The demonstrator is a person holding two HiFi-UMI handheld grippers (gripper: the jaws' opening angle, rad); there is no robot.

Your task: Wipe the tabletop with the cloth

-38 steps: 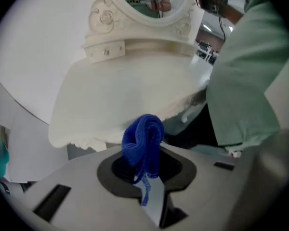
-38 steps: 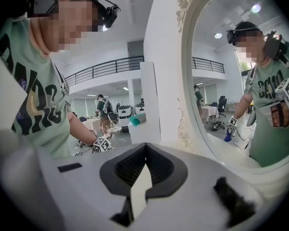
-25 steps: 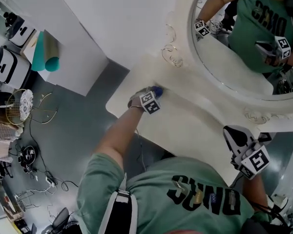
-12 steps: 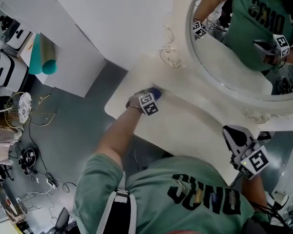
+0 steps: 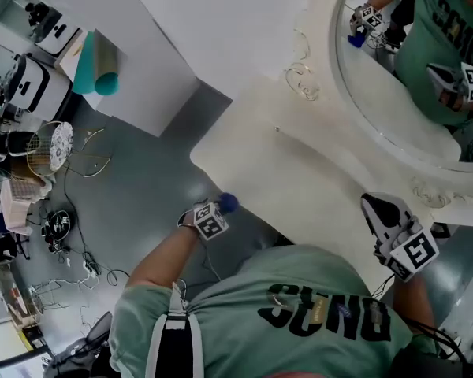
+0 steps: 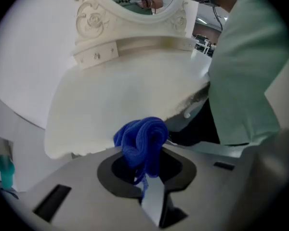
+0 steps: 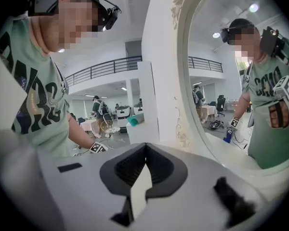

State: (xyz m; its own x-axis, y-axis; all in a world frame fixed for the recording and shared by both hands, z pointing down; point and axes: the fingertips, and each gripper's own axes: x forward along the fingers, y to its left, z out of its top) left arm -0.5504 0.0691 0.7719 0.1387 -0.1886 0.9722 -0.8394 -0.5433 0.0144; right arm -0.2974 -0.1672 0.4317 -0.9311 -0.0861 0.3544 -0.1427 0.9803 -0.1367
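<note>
The blue cloth (image 5: 229,202) is bunched up and clamped in my left gripper (image 5: 219,209), which hangs just off the front-left edge of the cream tabletop (image 5: 299,176), over the grey floor. In the left gripper view the cloth (image 6: 141,141) sticks up between the shut jaws of that gripper (image 6: 145,174), with the tabletop (image 6: 125,93) beyond it and not touched. My right gripper (image 5: 378,209) is held at the table's right end, above its surface. Its jaws (image 7: 143,170) are closed with nothing between them.
An oval mirror (image 5: 426,77) in an ornate cream frame stands at the back of the table against a white wall. My green-shirted torso (image 5: 315,313) is close to the front edge. A teal roll (image 5: 94,69), wire baskets and cables lie on the floor at left.
My left gripper has drawn the cloth from the back-left of the tabletop, near the mirror frame, toward me and off the front-left edge. The right gripper has hardly moved.
</note>
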